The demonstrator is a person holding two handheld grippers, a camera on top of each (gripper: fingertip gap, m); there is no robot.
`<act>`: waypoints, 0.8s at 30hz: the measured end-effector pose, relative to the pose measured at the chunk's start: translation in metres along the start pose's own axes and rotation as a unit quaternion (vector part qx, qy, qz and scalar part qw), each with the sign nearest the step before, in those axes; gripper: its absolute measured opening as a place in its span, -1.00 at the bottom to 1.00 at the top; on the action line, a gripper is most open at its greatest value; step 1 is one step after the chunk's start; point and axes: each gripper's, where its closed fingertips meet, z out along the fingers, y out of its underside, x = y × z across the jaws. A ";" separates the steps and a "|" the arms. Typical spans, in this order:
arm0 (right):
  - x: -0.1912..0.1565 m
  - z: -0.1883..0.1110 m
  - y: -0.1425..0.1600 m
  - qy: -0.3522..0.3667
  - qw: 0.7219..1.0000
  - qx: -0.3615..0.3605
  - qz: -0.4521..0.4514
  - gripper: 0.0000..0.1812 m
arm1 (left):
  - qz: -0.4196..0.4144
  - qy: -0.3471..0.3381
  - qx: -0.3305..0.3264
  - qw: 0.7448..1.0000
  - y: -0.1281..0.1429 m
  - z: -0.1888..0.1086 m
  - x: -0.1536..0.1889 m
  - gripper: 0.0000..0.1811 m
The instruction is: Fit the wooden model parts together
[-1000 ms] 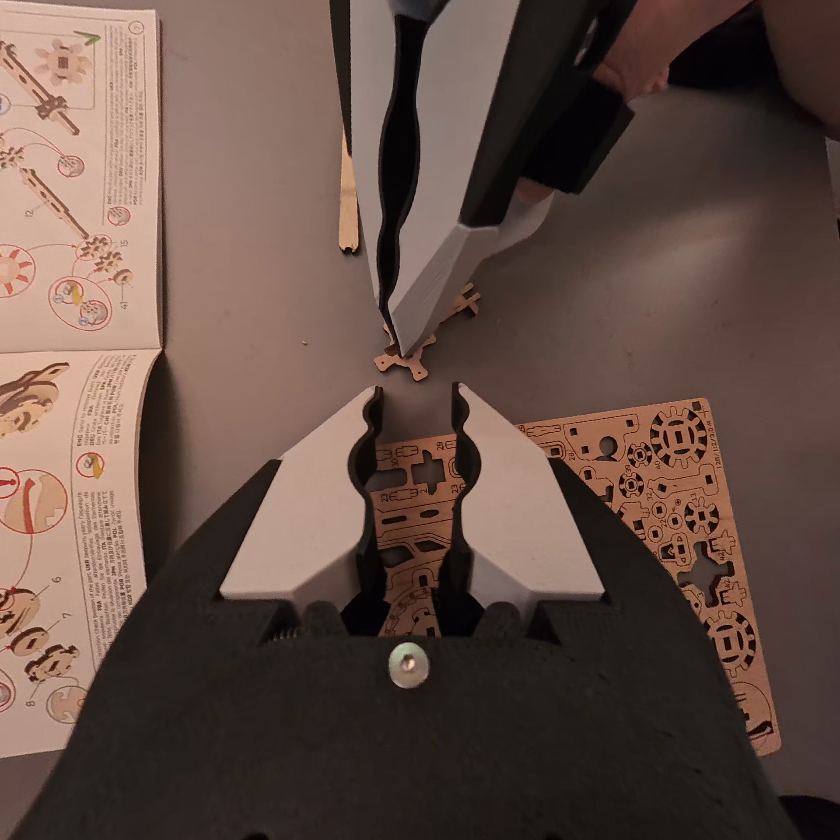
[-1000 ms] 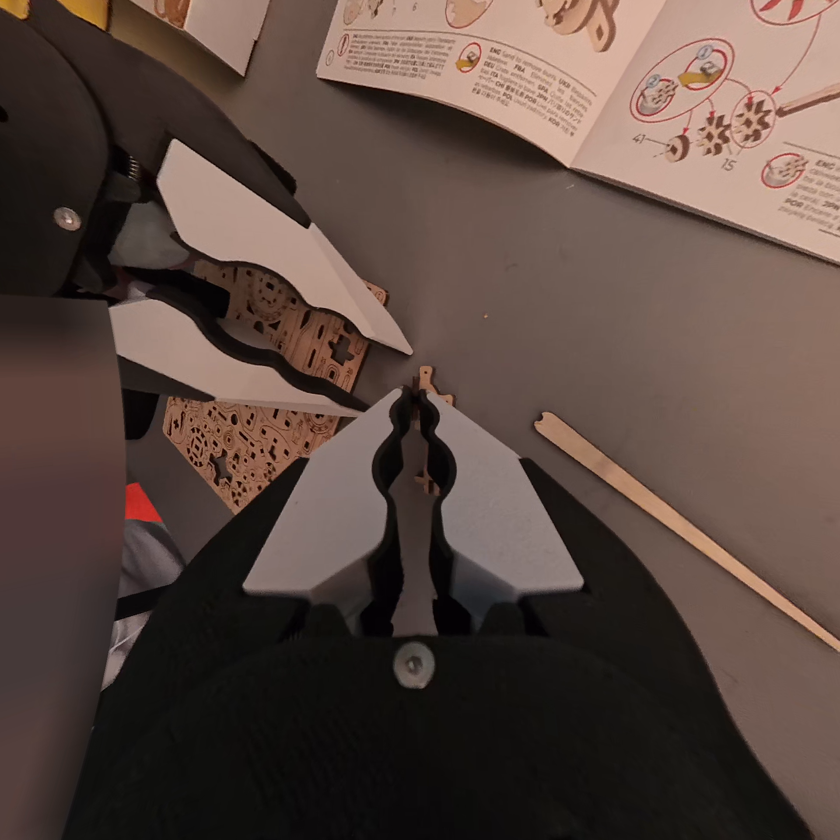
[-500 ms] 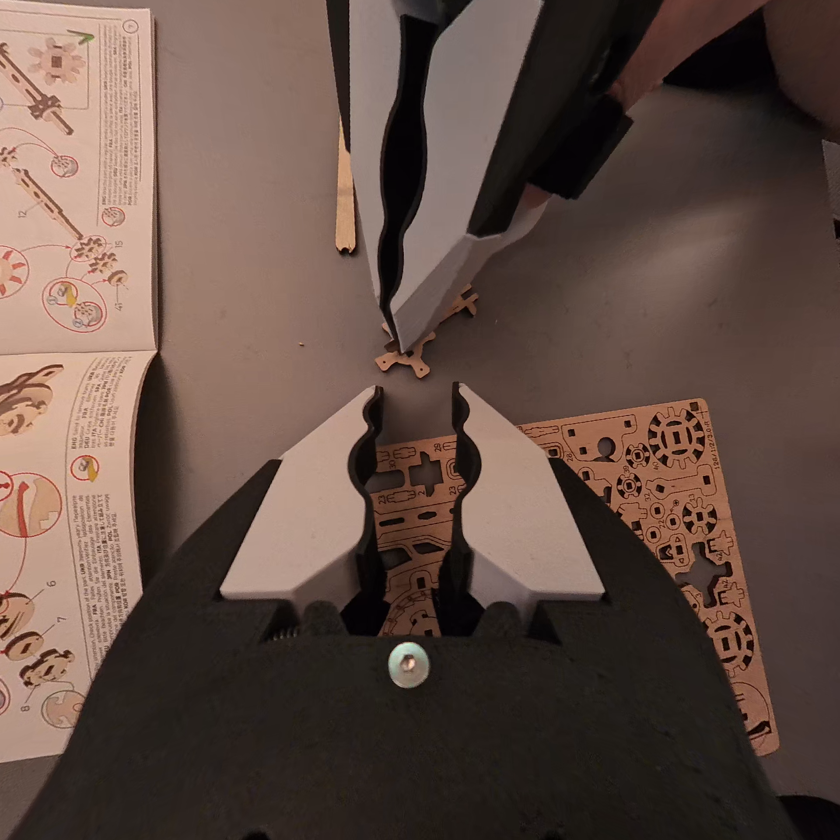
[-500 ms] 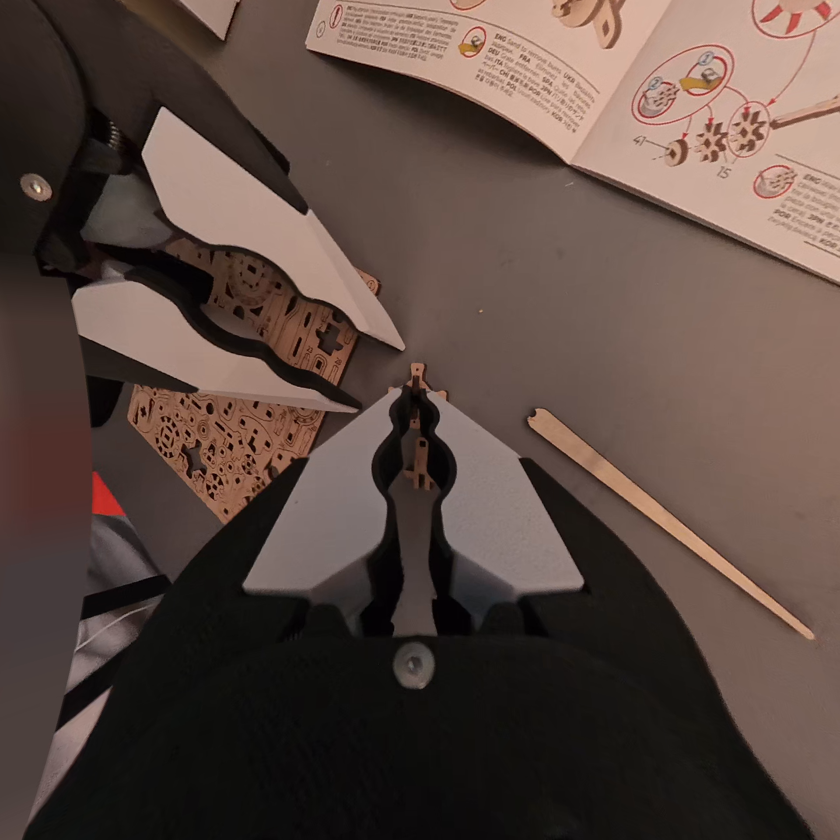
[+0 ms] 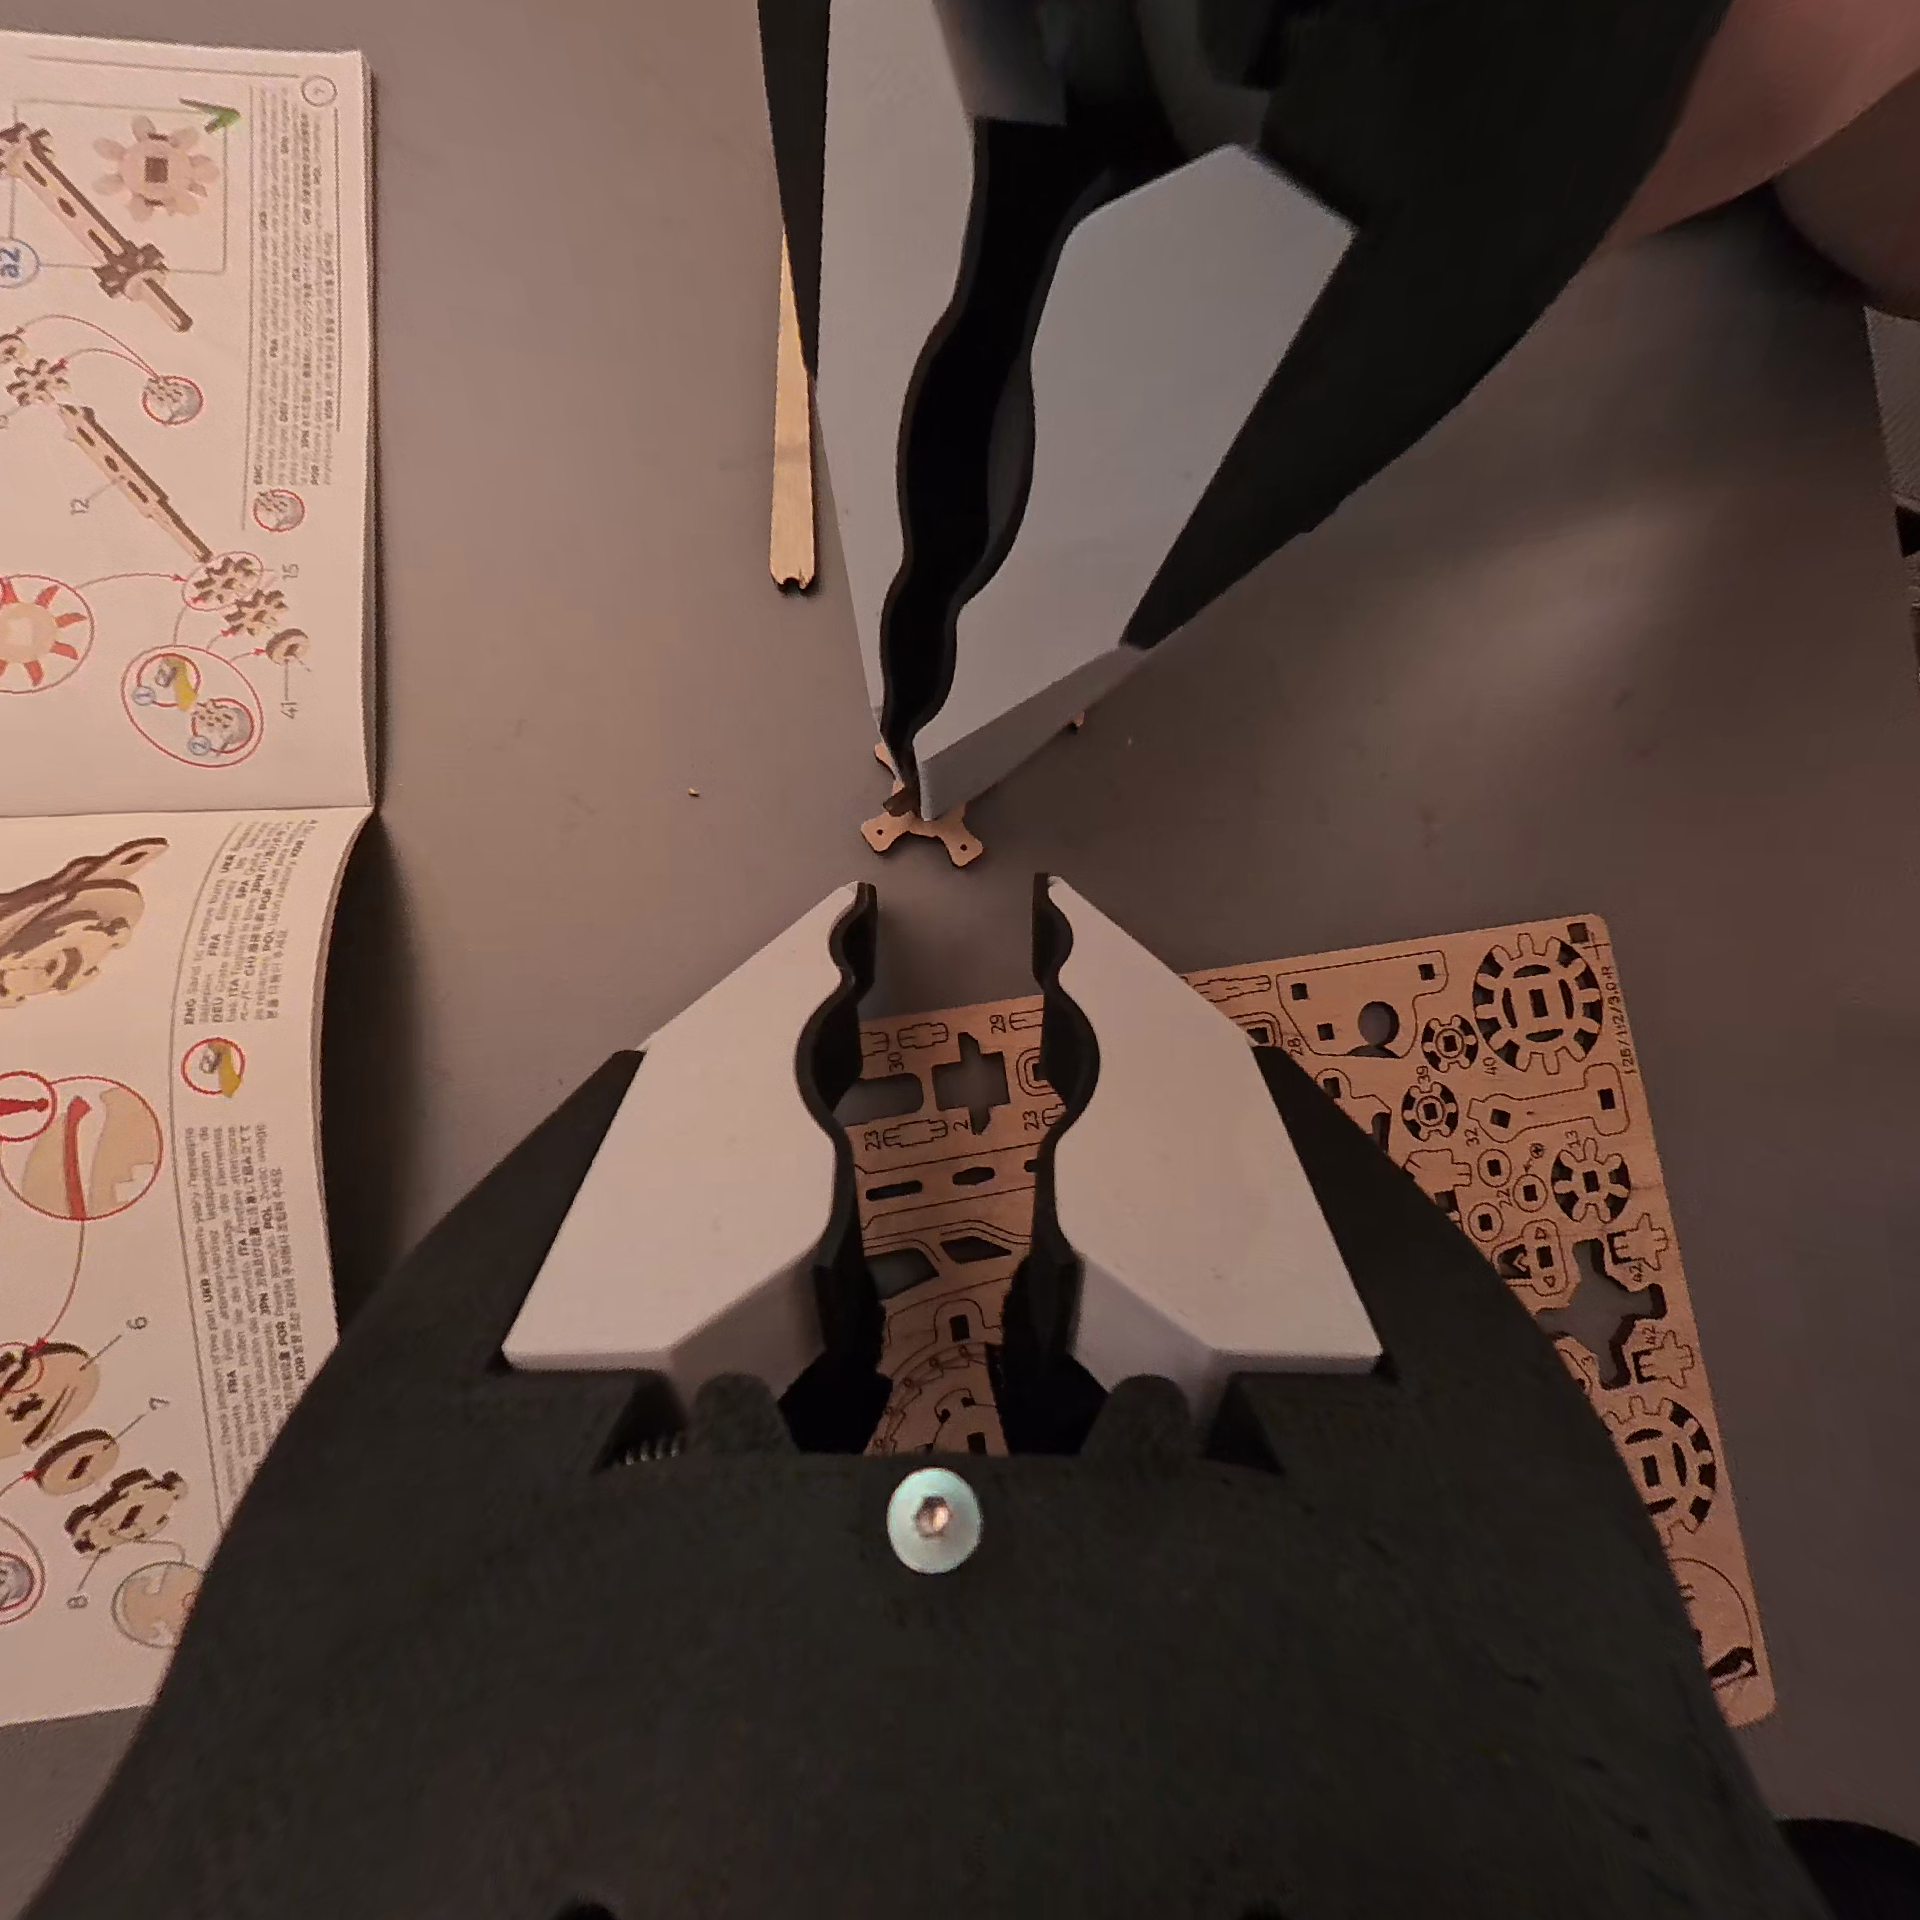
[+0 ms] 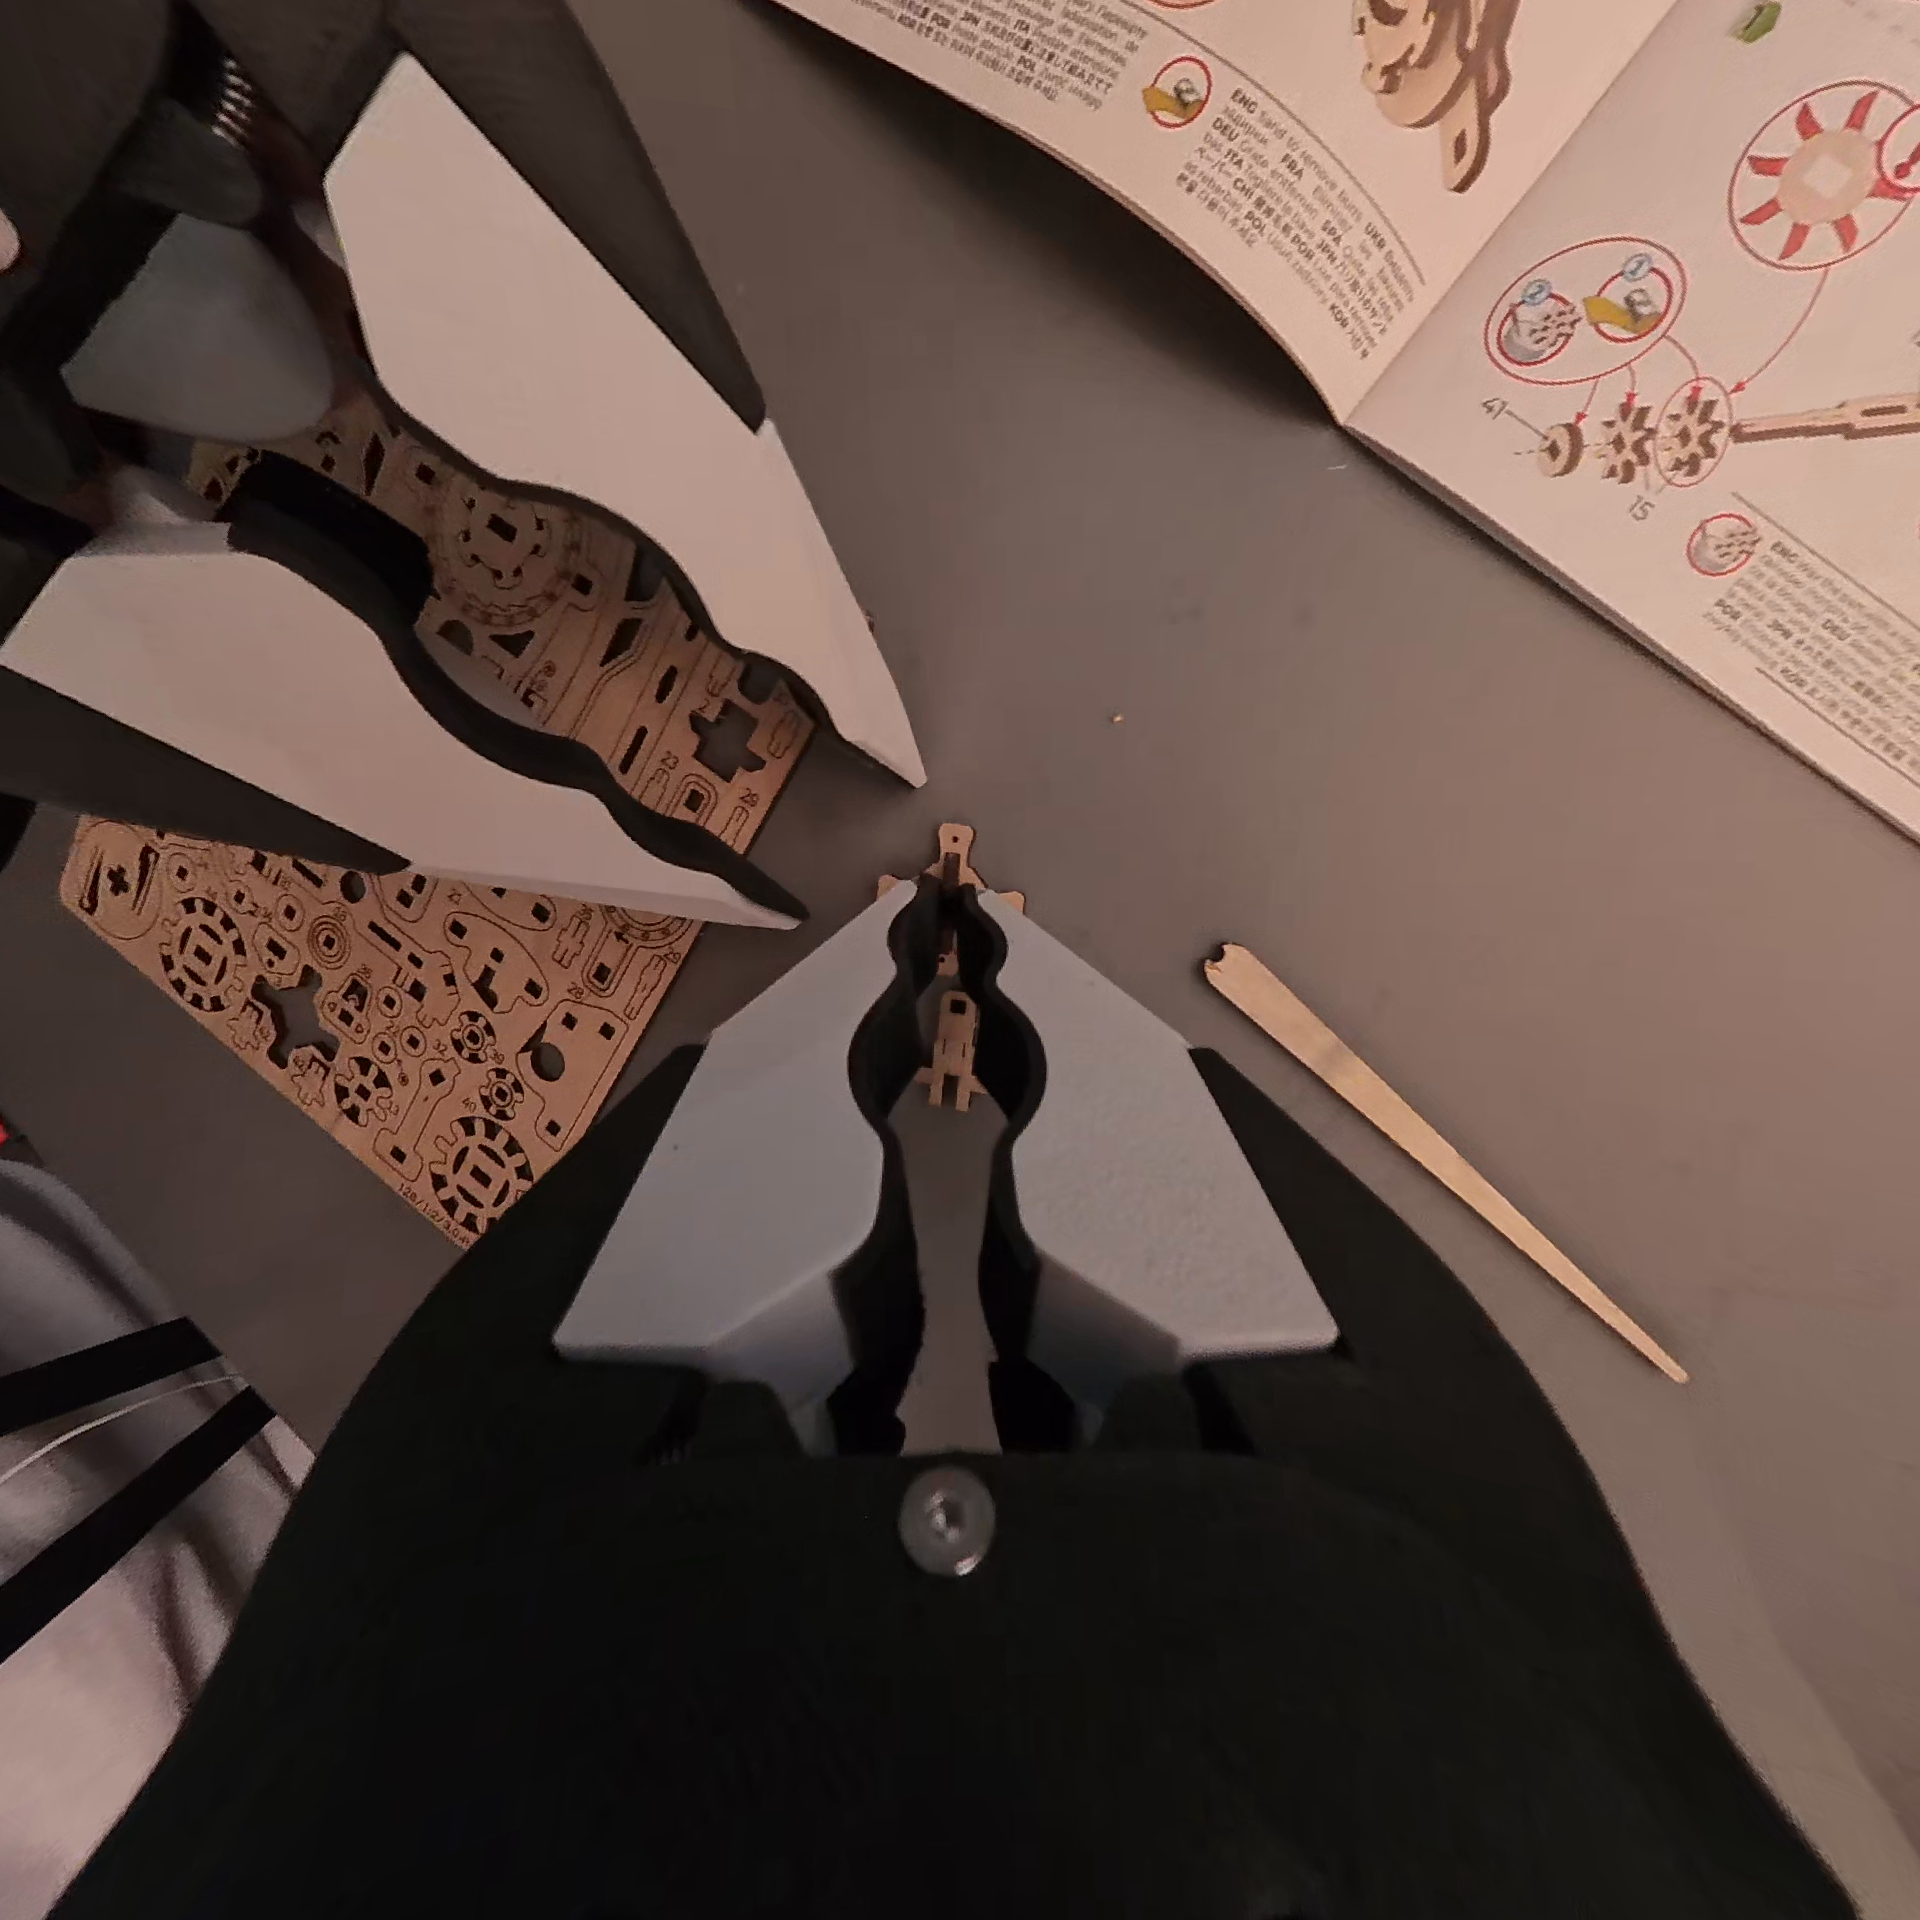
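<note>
A small flat wooden part [image 5: 920, 831] rests on the grey table just ahead of my left gripper [image 5: 951, 891], which is open and empty. My right gripper [image 6: 951, 896] is shut, its tips pinching this part [image 6: 954, 1049], which runs back between its fingers and pokes out in front. In the left wrist view the right gripper [image 5: 906, 774] comes down steeply from above onto the part. In the right wrist view the left gripper [image 6: 852, 847] is open at the upper left, close to the part.
A laser-cut wooden sheet [image 5: 1455, 1091] lies under and right of my left gripper and shows in the right wrist view [image 6: 312, 987]. A thin wooden stick [image 5: 795, 468] [image 6: 1434, 1153] lies nearby. An open instruction booklet [image 5: 156, 520] [image 6: 1558, 260] lies alongside. Only a small space, under 4 cm, lies between the two pairs of fingers. My right tips are roughly 9 cm from the thin wooden stick [image 6: 1434, 1153].
My right gripper has tipped up steeper over the small part and kept its pinch. My left gripper has stayed open in about the same place.
</note>
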 end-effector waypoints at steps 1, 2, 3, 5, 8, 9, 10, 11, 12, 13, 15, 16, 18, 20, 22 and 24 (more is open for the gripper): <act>0.000 0.000 0.000 -0.001 1.000 0.001 0.000 -0.98 | 0.000 0.000 0.001 1.000 0.000 0.000 0.000 -0.69; 0.000 0.000 0.000 -0.003 1.000 0.002 -0.001 -0.98 | 0.000 -0.001 0.001 1.000 0.000 -0.001 -0.001 -0.69; 0.000 0.000 0.000 -0.011 1.000 0.004 -0.002 -0.98 | 0.001 -0.003 0.003 1.000 -0.001 -0.001 -0.001 -0.69; 0.000 0.000 0.000 -0.042 0.999 0.010 -0.004 -0.98 | 0.003 -0.006 0.008 1.000 -0.002 -0.002 -0.003 -0.69; -0.001 0.000 -0.001 -0.079 0.996 0.020 -0.026 -0.98 | 0.028 -0.001 0.022 0.999 -0.005 -0.003 0.000 -0.68; -0.002 0.000 -0.001 -0.084 0.996 0.020 -0.027 -0.98 | 0.038 -0.001 0.023 0.999 -0.006 -0.003 0.001 -0.67; -0.002 0.000 0.000 -0.085 0.995 0.016 -0.050 -0.98 | 0.048 -0.003 0.022 0.999 -0.005 -0.002 0.001 -0.68; -0.002 -0.001 0.001 -0.083 0.994 0.013 -0.067 -0.98 | 0.059 -0.006 0.023 0.998 -0.005 -0.001 0.001 -0.69; -0.002 -0.001 0.001 -0.083 0.994 0.007 -0.068 -0.98 | 0.071 -0.014 0.026 0.997 -0.006 -0.001 0.000 -0.71; -0.002 -0.001 0.002 -0.085 0.994 0.000 -0.068 -0.98 | 0.081 -0.021 0.031 0.996 -0.008 -0.002 -0.002 -0.72; -0.002 -0.001 0.001 -0.087 0.994 -0.004 -0.068 -0.99 | 0.089 -0.013 0.047 0.995 -0.012 -0.004 0.000 -0.72; -0.002 0.000 0.000 -0.089 0.994 -0.002 -0.060 -0.99 | 0.085 -0.007 0.054 0.995 -0.014 -0.005 0.000 -0.71; -0.004 0.001 -0.001 -0.099 0.994 0.001 -0.042 -0.98 | 0.075 -0.002 0.057 0.996 -0.014 -0.004 -0.003 -0.70; -0.003 0.001 -0.001 -0.096 0.995 0.003 -0.038 -0.98 | 0.071 -0.009 0.051 0.996 -0.011 -0.002 -0.009 -0.72; -0.004 -0.001 -0.001 -0.094 0.995 0.006 -0.042 -0.99 | 0.073 -0.006 0.052 0.996 -0.010 0.000 -0.010 -0.79; -0.006 -0.004 -0.002 -0.097 0.994 0.012 -0.049 -0.99 | 0.077 -0.007 0.057 0.995 -0.011 -0.001 -0.010 -0.82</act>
